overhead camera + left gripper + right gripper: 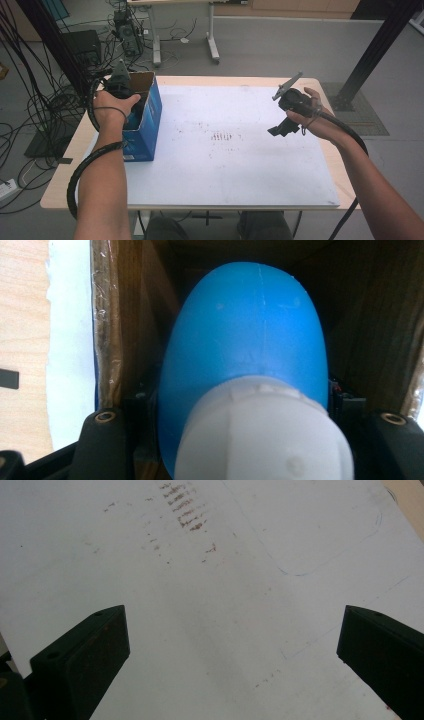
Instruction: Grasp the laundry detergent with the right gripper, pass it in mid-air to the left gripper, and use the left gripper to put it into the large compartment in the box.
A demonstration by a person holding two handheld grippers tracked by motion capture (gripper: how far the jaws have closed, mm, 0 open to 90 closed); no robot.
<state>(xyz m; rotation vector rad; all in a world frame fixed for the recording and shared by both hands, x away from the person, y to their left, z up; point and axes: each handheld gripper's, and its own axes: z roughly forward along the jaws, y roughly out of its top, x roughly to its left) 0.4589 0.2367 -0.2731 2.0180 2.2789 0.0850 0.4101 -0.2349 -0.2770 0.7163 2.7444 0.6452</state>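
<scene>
Left gripper (121,92) reaches down into open blue cardboard box (150,125) at table's left edge, jaws clamped on blue bottle with white cap (245,350) inside box. Right gripper (281,127) hovers over white mat (225,165) at right side, jaws spread wide, nothing between them.

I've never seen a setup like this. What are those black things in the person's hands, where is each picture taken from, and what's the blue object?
A person holds a two-jaw hand tool in each hand. One camera looks down from above on a table covered by a white sheet. The other two cameras ride on the tools and look along their jaws. The left gripper reaches into a blue cardboard box; its own view shows a blue bottle with a white cap clamped between the jaws. The right gripper hangs open above the sheet, holding nothing.
</scene>
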